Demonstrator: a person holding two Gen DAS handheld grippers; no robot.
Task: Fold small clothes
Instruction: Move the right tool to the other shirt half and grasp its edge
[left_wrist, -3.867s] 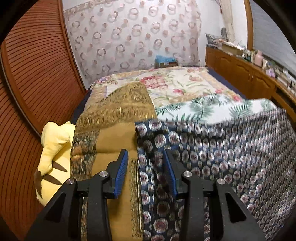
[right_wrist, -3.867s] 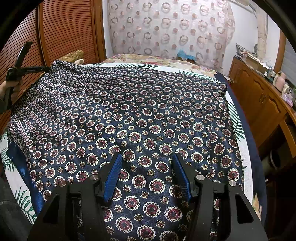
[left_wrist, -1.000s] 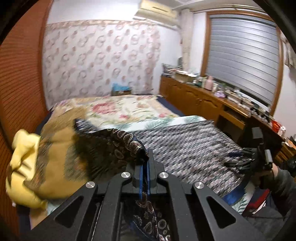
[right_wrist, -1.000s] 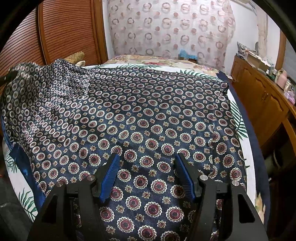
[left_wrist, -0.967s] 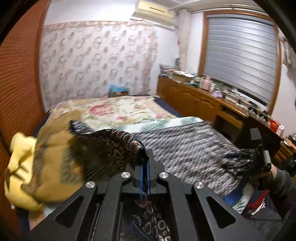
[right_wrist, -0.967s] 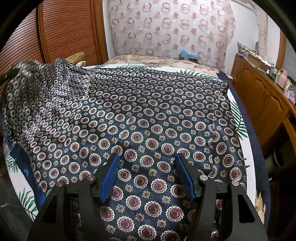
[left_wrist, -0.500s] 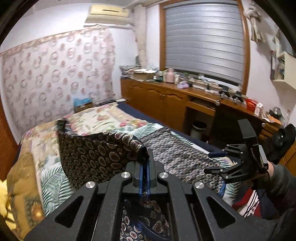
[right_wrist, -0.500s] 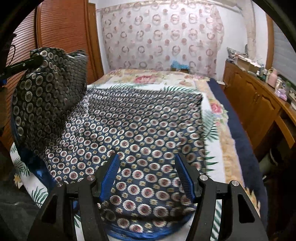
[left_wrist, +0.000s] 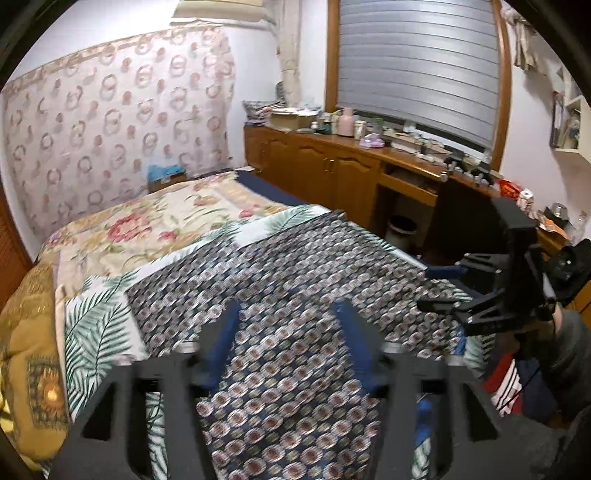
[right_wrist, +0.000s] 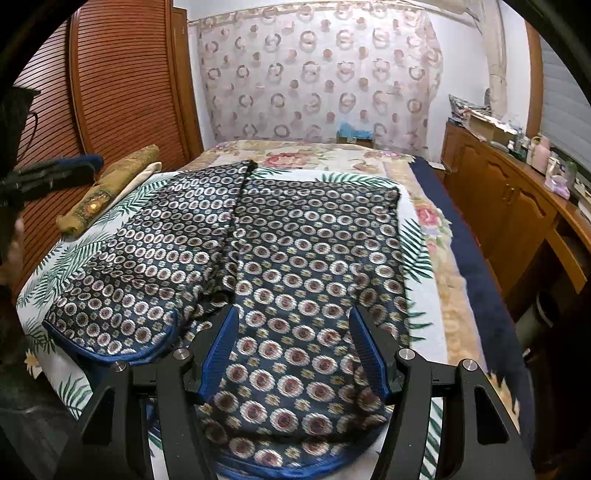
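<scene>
A dark blue cloth with round medallion print (right_wrist: 280, 258) lies on the bed, its left part folded over onto the rest; the fold's edge runs down the middle. It also shows in the left wrist view (left_wrist: 280, 325). My left gripper (left_wrist: 291, 343) is open and empty just above the cloth. My right gripper (right_wrist: 295, 350) is open and empty over the cloth's near blue-trimmed edge. In the left wrist view the right gripper (left_wrist: 443, 288) hovers at the cloth's right side. In the right wrist view the left gripper (right_wrist: 74, 166) shows at the far left.
The bed has a palm-leaf sheet (right_wrist: 74, 254) and a floral cover (left_wrist: 155, 225). A gold patterned pillow (right_wrist: 110, 188) lies by the wooden louvred wardrobe (right_wrist: 110, 81). A wooden cabinet row (right_wrist: 509, 206) with clutter runs along the right. A bin (left_wrist: 400, 227) stands under the desk.
My left gripper carried the cloth's corner across, opened and let it go; the flap now lies folded flat on the cloth. The right gripper stayed open.
</scene>
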